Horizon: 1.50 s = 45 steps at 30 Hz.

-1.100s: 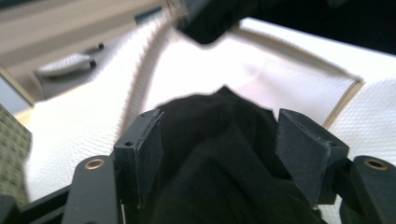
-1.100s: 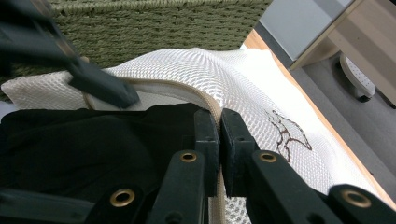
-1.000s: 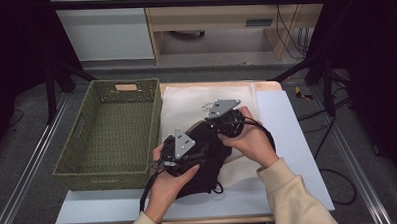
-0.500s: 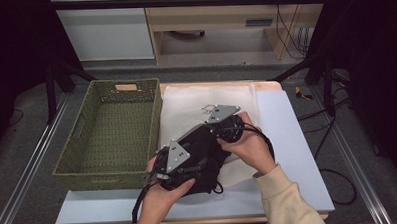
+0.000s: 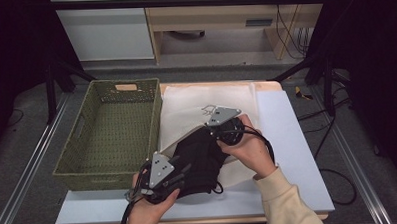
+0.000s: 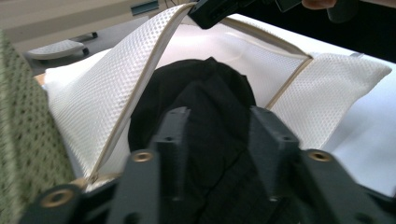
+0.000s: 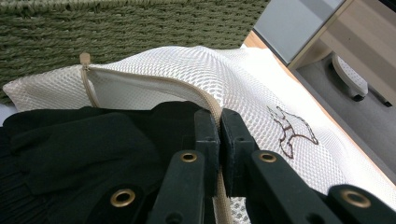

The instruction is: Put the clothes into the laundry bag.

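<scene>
1. On the white board of the table [image 5: 297, 138], a white mesh laundry bag [image 5: 196, 104] lies flat beside a green woven basket [image 5: 109, 132], with a black garment [image 5: 200, 159] half inside its zipped mouth.

2. Right gripper [image 5: 222, 122]: its jaws are pinched tight on the upper zipper edge [image 7: 187, 91] of the bag, lifting it so the mouth stays open like a tent and the cloth can slide under.

3. Left gripper [image 5: 181, 171]: it sits at the near end of the garment. Its jaws have just been closing, with bunched black cloth between them. From its own view the jaws stand partly closed on either side of a fold; whether the pads already bite the cloth is hard to tell, so I would call it a loose hold at best.

4. Most of the garment's far part already lies inside the mouth of the bag; the near part still rests outside on the board.

5. Pushing from the near end makes sense, since the raised edge leaves room ahead.
</scene>
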Motion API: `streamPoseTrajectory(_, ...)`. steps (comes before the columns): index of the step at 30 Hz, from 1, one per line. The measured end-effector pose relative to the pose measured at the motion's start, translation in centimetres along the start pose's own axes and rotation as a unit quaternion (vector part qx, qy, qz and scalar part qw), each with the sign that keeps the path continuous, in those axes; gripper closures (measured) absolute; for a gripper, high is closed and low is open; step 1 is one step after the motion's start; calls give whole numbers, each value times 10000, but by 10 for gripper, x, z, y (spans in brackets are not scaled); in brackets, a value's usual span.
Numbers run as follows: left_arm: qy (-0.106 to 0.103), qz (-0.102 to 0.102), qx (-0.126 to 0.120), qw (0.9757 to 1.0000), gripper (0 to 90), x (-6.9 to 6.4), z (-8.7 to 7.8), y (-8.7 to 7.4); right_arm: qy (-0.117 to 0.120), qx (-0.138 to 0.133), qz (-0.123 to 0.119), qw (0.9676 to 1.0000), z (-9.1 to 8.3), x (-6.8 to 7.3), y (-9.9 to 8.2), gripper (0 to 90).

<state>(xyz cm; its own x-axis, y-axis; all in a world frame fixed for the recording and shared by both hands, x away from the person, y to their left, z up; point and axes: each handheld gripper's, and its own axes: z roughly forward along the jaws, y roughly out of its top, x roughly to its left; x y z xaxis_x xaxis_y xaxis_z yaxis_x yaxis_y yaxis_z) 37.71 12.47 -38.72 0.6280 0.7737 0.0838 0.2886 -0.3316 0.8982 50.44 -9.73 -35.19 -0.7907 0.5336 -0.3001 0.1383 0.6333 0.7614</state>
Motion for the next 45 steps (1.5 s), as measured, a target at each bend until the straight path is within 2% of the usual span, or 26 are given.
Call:
streamPoseTrajectory(2, 96, 153, 87, 9998, 660, -1, -2, -7, 11, 19, -13, 10000, 2, 1, 0, 866)
streamPoseTrajectory(5, 139, 252, 203, 9994, 730, 0, -3, -18, 33, 55, -23, 10000, 4, 2, -1, 866)
streamPoseTrajectory(6, 199, 352, 203, 9990, 751, 2, -3, -22, 29, 51, -27, 10000, 4, 3, -1, 866)
streamPoseTrajectory(7, 105, 265, 328, 9991, 778, 1, -4, -28, 30, 50, -29, 10000, 5, 3, -1, 866)
streamPoseTrajectory(8, 79, 153, 401, 9990, 794, 0, -3, -33, 29, 51, -20, 10000, 5, 3, -1, 866)
streamPoseTrajectory(10, 41, 73, 574, 9983, 841, 2, -5, -42, 32, 52, -27, 10000, 5, 4, -1, 867)
streamPoseTrajectory(11, 44, -7, 582, 9983, 857, 3, -5, -45, 32, 46, -35, 10000, 5, 4, -1, 866)
streamPoseTrajectory(12, 61, -19, 597, 9982, 878, 3, -7, -48, 39, 44, -43, 10000, 5, 4, -1, 866)
streamPoseTrajectory(13, 152, 68, 625, 9979, 896, 2, -8, -51, 45, 50, -38, 10000, 4, 4, -1, 866)
streamPoseTrajectory(14, 207, 169, 664, 9974, 900, 1, -9, -54, 41, 46, -29, 10000, 4, 4, -1, 867)
streamPoseTrajectory(17, 226, 172, 746, 9968, 900, 0, -7, -59, 46, 39, -32, 10000, 5, 4, -1, 866)
streamPoseTrajectory(20, 124, 1, 833, 9964, 900, 1, -3, -65, 50, 46, -28, 10000, 5, 6, -1, 866)
streamPoseTrajectory(23, 43, -31, 1014, 9948, 900, -1, 4, -71, 53, 51, -24, 10000, 5, 6, -1, 866)
streamPoseTrajectory(25, 15, 48, 1179, 9930, 900, -4, 8, -73, 59, 41, -12, 10000, 5, 6, -1, 866)
streamPoseTrajectory(35, -153, 189, 1399, 9899, 900, -11, 31, -78, 80, 48, -13, 10000, 6, 6, -2, 866)
streamPoseTrajectory(45, -282, 147, 1288, 9912, 900, -8, 48, -74, 124, 93, 15, 9999, 8, 7, -3, 867)
